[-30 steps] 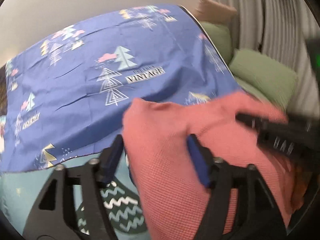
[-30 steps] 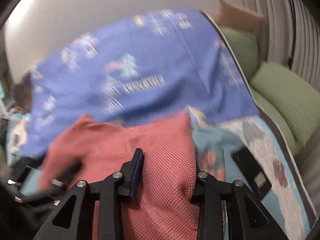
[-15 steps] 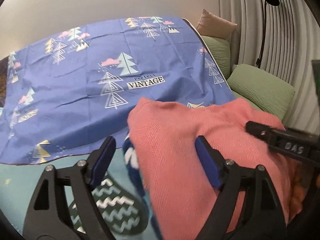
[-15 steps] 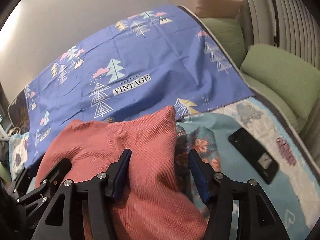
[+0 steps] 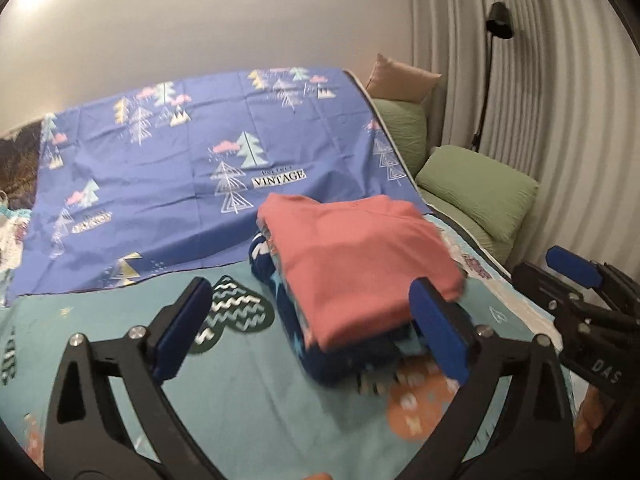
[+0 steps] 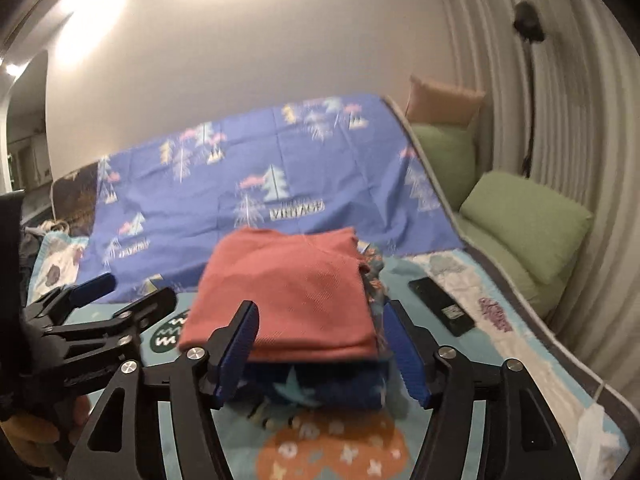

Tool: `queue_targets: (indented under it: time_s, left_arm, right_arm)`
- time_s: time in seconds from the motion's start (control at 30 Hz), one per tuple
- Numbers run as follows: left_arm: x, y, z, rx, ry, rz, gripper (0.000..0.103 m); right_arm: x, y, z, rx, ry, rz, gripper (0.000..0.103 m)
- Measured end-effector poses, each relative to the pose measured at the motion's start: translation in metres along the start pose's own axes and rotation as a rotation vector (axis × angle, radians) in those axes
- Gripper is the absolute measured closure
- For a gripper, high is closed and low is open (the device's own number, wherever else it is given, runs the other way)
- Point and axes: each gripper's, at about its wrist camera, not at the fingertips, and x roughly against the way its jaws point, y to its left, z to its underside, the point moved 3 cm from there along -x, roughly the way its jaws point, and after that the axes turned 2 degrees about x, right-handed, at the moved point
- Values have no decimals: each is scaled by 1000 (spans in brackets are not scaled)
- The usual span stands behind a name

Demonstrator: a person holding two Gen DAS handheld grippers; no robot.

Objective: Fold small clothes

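A bed with a teal patterned cover (image 5: 120, 360) is filling both views, and a blue tree-print sheet (image 5: 180, 184) is lying across its far half, toward 12 o'clock. Green pillows (image 5: 476, 196) are sitting at 2 o'clock, and a black phone (image 6: 442, 312) is lying at 3 o'clock from the clothes. At the centre, a folded pink garment (image 5: 356, 264) is resting flat on top of a folded navy garment (image 6: 320, 388), the two forming a small stack on the cover. The left claw (image 5: 316, 336) is standing wide open and holding nothing, just short of the stack; the right claw (image 6: 320, 352) is likewise standing open and empty, its jaws flanking the stack's near edge. The knit looks soft, light and limp, so it is likely sagging if pinched singly; gripping the thick folded near edge seems safest.
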Motion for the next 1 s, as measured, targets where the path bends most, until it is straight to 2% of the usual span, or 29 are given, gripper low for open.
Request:
queue_targets:
  time_s: [0.17, 0.33, 0.5, 0.7, 0.83, 1.0]
  left_arm:
    - [77, -6, 7, -9, -41, -25, 3]
    - [135, -16, 19, -42, -43, -47, 2]
    - [182, -21, 43, -60, -38, -76, 1]
    - [224, -13, 68, -53, -47, -126, 1]
    - [247, -4, 81, -41, -59, -171, 1]
    - [260, 6, 90, -15, -53, -190, 1]
  right_arm:
    - [62, 14, 19, 28, 23, -17, 36]
    - [119, 22, 34, 19, 27, -3, 32]
    - [168, 30, 46, 2, 27, -25, 28]
    - [216, 42, 62, 6, 28, -42, 22]
    - [233, 48, 71, 29, 15, -7, 21]
    - [245, 53, 77, 19, 19, -15, 21]
